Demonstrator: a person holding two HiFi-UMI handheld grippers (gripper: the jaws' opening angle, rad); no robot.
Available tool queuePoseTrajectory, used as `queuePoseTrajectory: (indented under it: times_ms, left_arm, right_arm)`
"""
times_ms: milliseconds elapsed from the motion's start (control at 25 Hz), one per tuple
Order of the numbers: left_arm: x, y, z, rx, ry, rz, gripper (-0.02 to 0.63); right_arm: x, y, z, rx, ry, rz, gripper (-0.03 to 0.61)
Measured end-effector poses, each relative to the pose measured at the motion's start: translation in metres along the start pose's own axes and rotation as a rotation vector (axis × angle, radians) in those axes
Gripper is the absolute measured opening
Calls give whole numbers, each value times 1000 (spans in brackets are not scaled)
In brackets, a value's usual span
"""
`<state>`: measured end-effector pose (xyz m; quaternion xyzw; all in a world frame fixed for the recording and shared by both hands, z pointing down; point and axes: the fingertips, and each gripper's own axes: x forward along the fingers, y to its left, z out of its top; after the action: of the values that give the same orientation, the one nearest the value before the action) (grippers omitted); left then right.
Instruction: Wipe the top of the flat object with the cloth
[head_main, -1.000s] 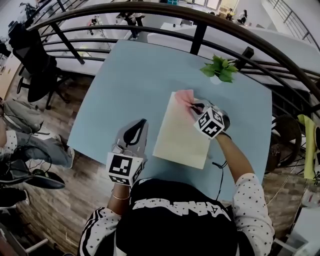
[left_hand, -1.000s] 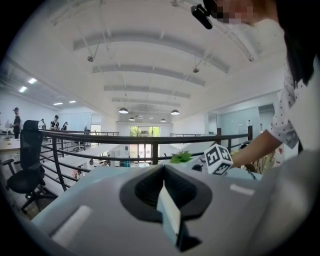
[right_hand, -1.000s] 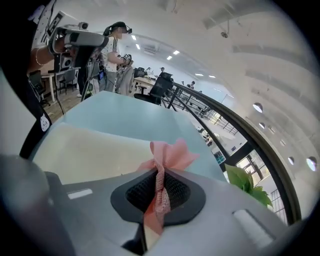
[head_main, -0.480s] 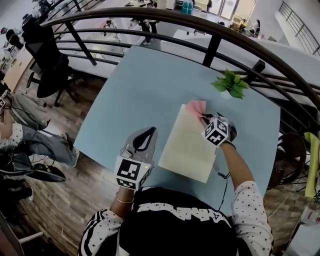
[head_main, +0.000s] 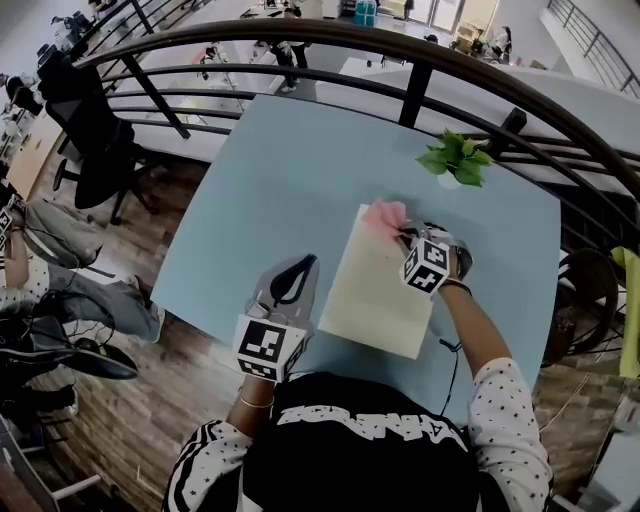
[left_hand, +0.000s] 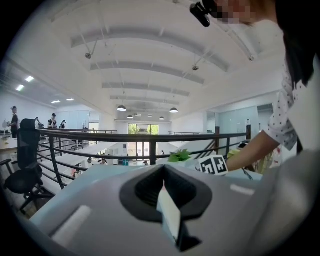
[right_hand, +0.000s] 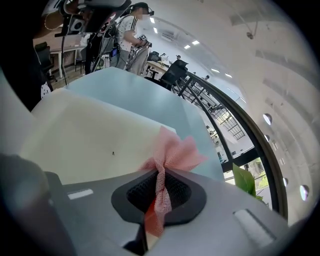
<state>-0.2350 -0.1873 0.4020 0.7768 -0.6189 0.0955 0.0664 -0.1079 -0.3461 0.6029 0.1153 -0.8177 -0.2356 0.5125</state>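
Right gripper, jaws pinching a crumpled pink cloth, keeps it on the far edge of the flat cream rectangular board. It has barely shifted, so I judge most of the top unwiped. Left gripper, jaws pressed together empty, waits beside the board over the pale blue table.
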Motion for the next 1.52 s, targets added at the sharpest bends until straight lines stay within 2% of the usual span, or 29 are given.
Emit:
queuePoseTrajectory:
  times_ms: [840,1120,1520]
  left_arm:
    - [-26,-10,10,1,-47,-14,0]
    - [-34,-15,13,3,-54,-26,0]
    - [-44,-21,15,12,-59,-39,0]
  right_arm:
    - [-23,39,8,-7,10,-1,6]
    - [-33,56,13,-41,8,4,6]
    - [-45,75,18,-20,2,21,6]
